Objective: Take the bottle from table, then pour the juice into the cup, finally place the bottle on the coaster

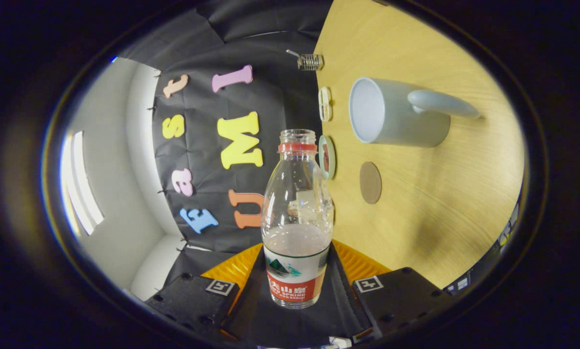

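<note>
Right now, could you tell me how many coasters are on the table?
3. A brown coaster lies past the bottle held between the fingers; a green-rimmed one sits by the bottle's neck; a pale one lies beside the cup.

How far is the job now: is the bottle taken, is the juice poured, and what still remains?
Done: the bottle is taken; it sits between the gripper fingers, tipped sideways relative to the table. In hand: the pour. The open bottle neck points toward the cup but is not over it, and juice is still inside the bottle. Whether any juice is in the cup, I cannot tell. Left: pouring, then setting the bottle on the round coaster.
</note>
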{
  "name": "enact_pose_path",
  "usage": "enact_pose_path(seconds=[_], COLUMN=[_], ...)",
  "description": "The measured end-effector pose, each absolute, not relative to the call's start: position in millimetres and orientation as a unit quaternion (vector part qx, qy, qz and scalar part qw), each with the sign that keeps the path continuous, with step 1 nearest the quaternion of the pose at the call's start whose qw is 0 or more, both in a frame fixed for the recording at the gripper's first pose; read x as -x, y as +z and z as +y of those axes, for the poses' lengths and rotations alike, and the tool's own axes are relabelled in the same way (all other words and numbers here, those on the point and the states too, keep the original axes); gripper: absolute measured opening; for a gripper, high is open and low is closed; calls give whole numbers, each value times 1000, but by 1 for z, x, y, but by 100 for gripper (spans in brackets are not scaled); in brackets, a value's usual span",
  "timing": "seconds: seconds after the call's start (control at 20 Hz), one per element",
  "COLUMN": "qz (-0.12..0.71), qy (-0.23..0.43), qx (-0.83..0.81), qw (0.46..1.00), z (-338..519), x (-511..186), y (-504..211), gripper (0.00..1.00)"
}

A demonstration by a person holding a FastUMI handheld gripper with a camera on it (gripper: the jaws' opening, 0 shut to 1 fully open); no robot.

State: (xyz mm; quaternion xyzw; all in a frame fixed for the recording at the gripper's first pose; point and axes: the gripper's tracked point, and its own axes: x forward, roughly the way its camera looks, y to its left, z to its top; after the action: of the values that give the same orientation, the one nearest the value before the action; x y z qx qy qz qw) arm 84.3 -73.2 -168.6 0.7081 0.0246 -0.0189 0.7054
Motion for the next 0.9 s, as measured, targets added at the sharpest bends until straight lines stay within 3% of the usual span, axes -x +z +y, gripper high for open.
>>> enact_pose_path(seconds=[0.9], qz=[31], qy=[-20], qx=[-730], qw=[683], z=[-74], x=[-90], y=[-168], gripper=[75])
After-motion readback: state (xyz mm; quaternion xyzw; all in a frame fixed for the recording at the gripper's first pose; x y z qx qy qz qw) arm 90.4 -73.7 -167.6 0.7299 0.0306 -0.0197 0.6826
